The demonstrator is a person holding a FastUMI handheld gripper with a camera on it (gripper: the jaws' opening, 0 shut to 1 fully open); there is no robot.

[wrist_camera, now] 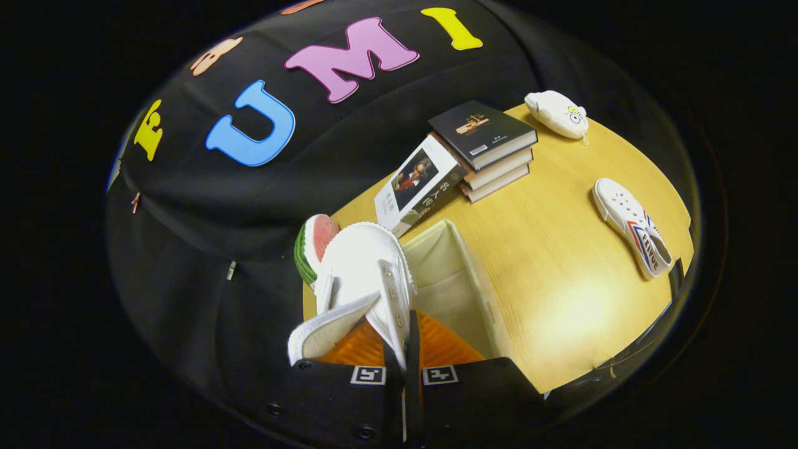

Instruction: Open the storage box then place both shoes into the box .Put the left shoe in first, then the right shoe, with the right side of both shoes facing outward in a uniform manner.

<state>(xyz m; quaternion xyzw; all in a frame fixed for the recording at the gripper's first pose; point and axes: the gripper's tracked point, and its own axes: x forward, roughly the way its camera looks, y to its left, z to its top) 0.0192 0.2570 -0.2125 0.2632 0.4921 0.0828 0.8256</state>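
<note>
First shoe (365, 274) is being carried, pinched at collar by gripper (402, 349), fingers pressed onto it, above open box (458, 284) near desk's (561, 274) near edge. Lowering into box is being called for next. Second shoe (633, 224) is lying at desk's right edge, books (480, 146) behind box.

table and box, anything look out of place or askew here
One book leans tilted against the stack of books rather than lying flat. The second shoe lies loose on the table, far from the open box. The tongs pinch a white shoe above the box.
</note>
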